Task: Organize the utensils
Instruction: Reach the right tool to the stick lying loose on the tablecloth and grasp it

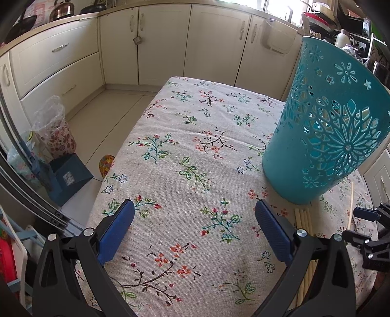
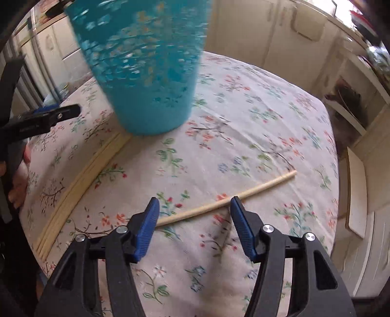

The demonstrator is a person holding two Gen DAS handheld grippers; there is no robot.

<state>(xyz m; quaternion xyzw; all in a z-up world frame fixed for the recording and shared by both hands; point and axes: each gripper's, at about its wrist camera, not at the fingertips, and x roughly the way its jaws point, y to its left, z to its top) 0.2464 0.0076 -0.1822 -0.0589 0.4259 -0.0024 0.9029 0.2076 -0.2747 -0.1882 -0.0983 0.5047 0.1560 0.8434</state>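
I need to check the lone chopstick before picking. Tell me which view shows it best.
The right wrist view: the single chopstick lies nearly whole on the tablecloth, just beyond the open right gripper. The left wrist view shows only a thin sliver of it at the right edge.

Daylight enters from a window (image 1: 275, 9) at one o'clock, blown out white. The left wrist view is sharp; the right wrist view is motion-blurred, smearing the teal basket (image 2: 143, 61). Fisheye bending curves the cabinets (image 1: 151, 48) toward dark corners.
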